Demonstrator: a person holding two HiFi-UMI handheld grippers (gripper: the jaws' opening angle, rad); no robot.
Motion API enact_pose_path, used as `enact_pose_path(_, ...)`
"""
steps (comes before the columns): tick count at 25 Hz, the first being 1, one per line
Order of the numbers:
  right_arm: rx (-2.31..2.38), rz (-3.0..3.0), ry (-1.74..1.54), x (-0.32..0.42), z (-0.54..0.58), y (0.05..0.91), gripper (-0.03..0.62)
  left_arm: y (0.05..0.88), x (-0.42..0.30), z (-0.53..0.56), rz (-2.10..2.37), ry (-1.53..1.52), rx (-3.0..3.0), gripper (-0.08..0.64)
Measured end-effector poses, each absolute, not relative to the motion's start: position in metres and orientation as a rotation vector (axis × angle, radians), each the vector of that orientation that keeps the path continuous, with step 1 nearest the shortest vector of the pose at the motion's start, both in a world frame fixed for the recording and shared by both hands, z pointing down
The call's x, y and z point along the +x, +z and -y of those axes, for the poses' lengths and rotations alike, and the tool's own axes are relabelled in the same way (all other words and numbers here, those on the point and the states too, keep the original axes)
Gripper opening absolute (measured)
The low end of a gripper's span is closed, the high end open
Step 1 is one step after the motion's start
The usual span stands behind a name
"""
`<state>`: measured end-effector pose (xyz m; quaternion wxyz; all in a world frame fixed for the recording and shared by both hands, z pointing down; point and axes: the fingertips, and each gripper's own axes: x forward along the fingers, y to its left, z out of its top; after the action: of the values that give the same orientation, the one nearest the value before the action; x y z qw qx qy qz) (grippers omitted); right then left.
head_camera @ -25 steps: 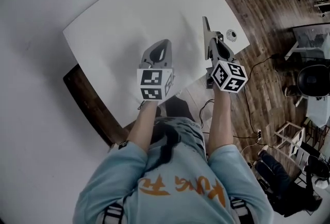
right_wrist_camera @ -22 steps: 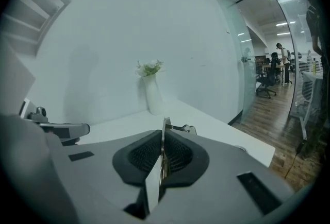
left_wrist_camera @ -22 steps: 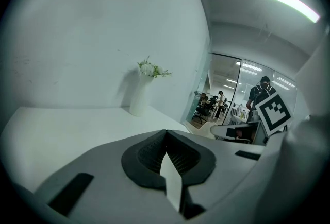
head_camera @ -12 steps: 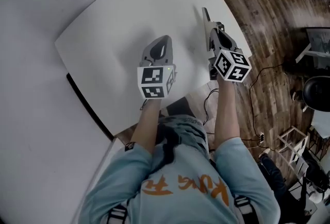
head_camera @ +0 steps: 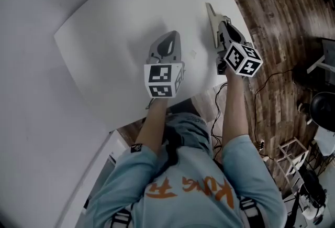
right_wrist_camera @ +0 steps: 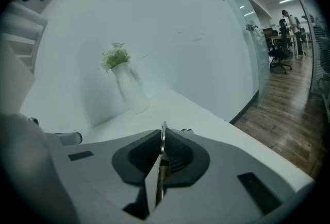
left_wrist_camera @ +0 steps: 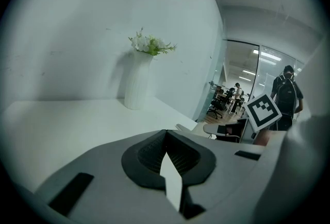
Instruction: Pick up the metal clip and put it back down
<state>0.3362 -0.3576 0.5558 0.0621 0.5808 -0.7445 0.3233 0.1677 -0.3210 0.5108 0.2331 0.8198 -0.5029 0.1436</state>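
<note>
A thin metal clip [right_wrist_camera: 163,129] stands on edge between the dark pads of my right gripper [right_wrist_camera: 163,138], which are pressed on it while the jaws begin opening. In the head view the right gripper [head_camera: 210,10] hangs over the right side of the white table [head_camera: 115,33], and the clip cannot be made out there. My left gripper [head_camera: 169,37] is over the table's middle. Seen from its own camera, the left gripper [left_wrist_camera: 166,135] is shut with nothing between its pads.
A white vase with flowers [left_wrist_camera: 138,86] stands at the table's far edge, near the wall. A small pale thing [head_camera: 192,54] lies on the table between the grippers. The table's right edge drops to a wooden floor [head_camera: 272,22]. A person [left_wrist_camera: 286,91] stands in the office beyond.
The head camera has swung, so the table sits differently in the picture. Both grippers stay over the table, side by side, in much the same places.
</note>
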Motion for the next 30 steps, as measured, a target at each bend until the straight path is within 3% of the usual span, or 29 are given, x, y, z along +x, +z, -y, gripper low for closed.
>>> enact_pose_path(5, 1.785, 2.218, 1.014, 0.342, 0.363, 0.571, 0.067, 0.517, 0.156, 0.323, 1.404, 0.407, 2.225, 0.023)
enact_pose_path(15, 1.924, 1.978, 0.717, 0.374, 0.355, 0.554, 0.160, 0.502, 0.147, 0.314, 1.371, 0.404, 2.251, 0.025)
enact_pose_path(25, 2.095, 2.044, 0.453, 0.289, 0.277, 0.443, 0.133, 0.454, 0.070, 0.274, 1.368, 0.278, 2.329, 0.023)
enact_pose_path(30, 2.185, 2.089, 0.315, 0.239, 0.232, 0.395, 0.026, 0.424, 0.032, 0.254, 1.357, 0.217, 2.405, 0.023)
